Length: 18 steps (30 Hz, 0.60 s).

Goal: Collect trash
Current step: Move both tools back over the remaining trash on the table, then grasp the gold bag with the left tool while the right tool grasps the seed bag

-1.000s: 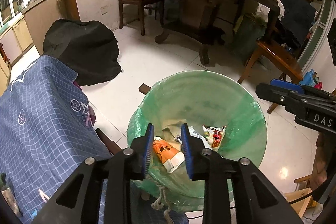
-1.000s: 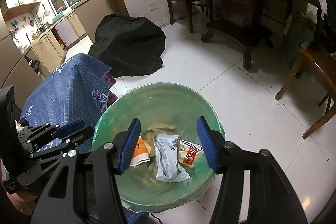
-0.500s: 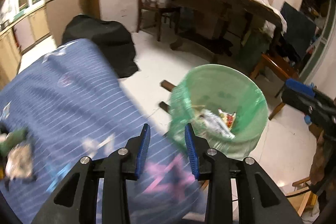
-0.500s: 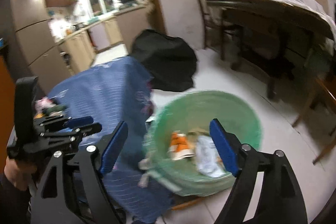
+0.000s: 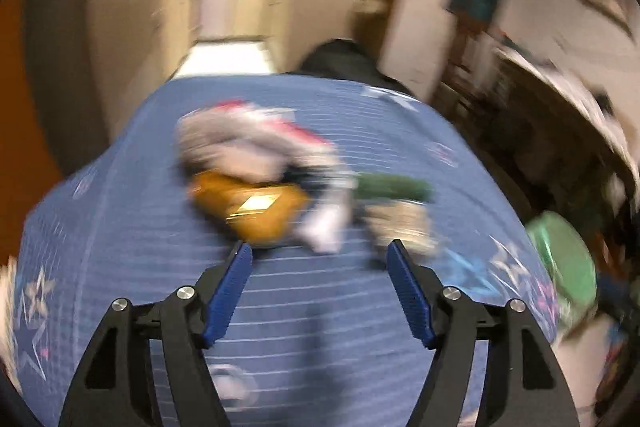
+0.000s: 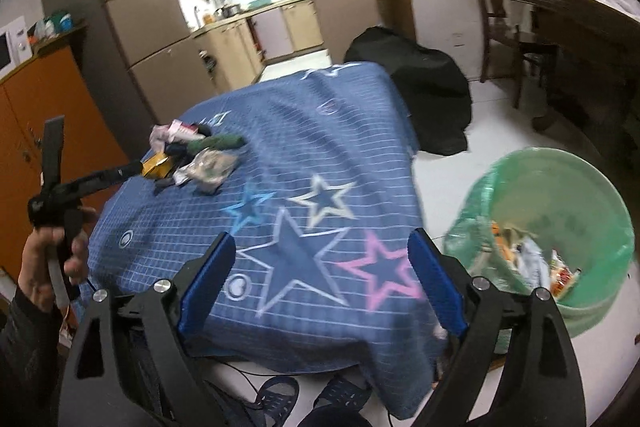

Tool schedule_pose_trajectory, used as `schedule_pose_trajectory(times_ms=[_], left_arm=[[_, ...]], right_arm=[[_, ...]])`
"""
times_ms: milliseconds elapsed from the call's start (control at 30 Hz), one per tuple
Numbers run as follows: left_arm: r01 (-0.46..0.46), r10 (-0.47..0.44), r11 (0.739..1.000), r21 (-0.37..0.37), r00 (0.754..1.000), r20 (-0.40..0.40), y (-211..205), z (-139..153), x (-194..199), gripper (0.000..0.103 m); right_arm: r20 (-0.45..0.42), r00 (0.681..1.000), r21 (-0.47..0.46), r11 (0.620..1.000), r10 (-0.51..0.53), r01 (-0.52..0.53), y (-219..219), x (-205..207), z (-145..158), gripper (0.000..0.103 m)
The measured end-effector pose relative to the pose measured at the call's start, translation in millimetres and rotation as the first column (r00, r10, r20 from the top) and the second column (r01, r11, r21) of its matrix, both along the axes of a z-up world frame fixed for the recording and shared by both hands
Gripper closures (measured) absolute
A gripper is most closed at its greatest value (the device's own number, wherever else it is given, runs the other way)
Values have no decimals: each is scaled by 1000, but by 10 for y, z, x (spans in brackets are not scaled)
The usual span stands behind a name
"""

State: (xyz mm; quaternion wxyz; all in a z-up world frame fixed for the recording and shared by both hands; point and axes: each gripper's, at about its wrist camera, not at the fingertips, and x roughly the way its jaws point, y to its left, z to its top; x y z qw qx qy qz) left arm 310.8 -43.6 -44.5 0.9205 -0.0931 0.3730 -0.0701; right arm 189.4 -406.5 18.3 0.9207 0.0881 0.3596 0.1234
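A pile of trash (image 6: 192,155) lies on the table's blue star-print cloth (image 6: 320,155): a yellow-orange box (image 5: 252,207), white and red wrappers (image 5: 256,135), a dark green piece (image 5: 394,187) and a clear wrapper (image 5: 400,227). My left gripper (image 5: 318,251) hovers just short of the pile, its jaws opening with nothing between them; this view is blurred. In the right wrist view a hand holds that left gripper (image 6: 136,170) beside the box. My right gripper (image 6: 320,239) is over the cloth's near edge, jaws opening and empty. The green-lined bin (image 6: 560,187) with wrappers inside stands on the floor to the right.
A black bag (image 6: 420,87) lies on the white floor beyond the table. A dark wooden table (image 6: 580,19) and chair (image 6: 500,27) stand at the right. A fridge (image 6: 132,19) and orange cabinet (image 6: 48,99) are at the left. Slippers (image 6: 280,399) sit by the table's near edge.
Both grippers swung left from above the bin to the blue-clothed table. Both sets of jaws have spread wider. The left one now faces the trash pile.
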Motion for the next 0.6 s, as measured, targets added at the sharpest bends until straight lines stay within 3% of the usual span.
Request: schedule_pose_trajectory(times_ms=[33,133,333,367,400,467,600], left_arm=[[-57,55,996,-62,998,-19,257,-39,20,31],[-108,98,983,-148,992,-73,569,-162,109,29],[-58,49,991,-122,995,-83,333,-222,287,29],[-64,53,990,-128,995,-82,337,-227,327,34],[-71,60,989,-133,995,-84,354,-232,359,53],[-77,64,987,-144,994,-94,373,-242,383,71],[-83,78,988,-133,996,-39,422,-185,255,75]], right_arm=[[-5,1000,-2,1000,13,-13,75,38,-8,17],[-19,999,-6,999,41,-41,281,95,-59,17],[-42,996,-23,997,78,-79,559,200,-129,17],[-45,996,-24,996,83,-84,595,210,-133,17],[-46,995,-25,996,88,-89,620,216,-134,17],[-47,994,-33,994,98,-100,692,236,-139,17],[-49,992,-38,992,116,-118,761,263,-143,17]])
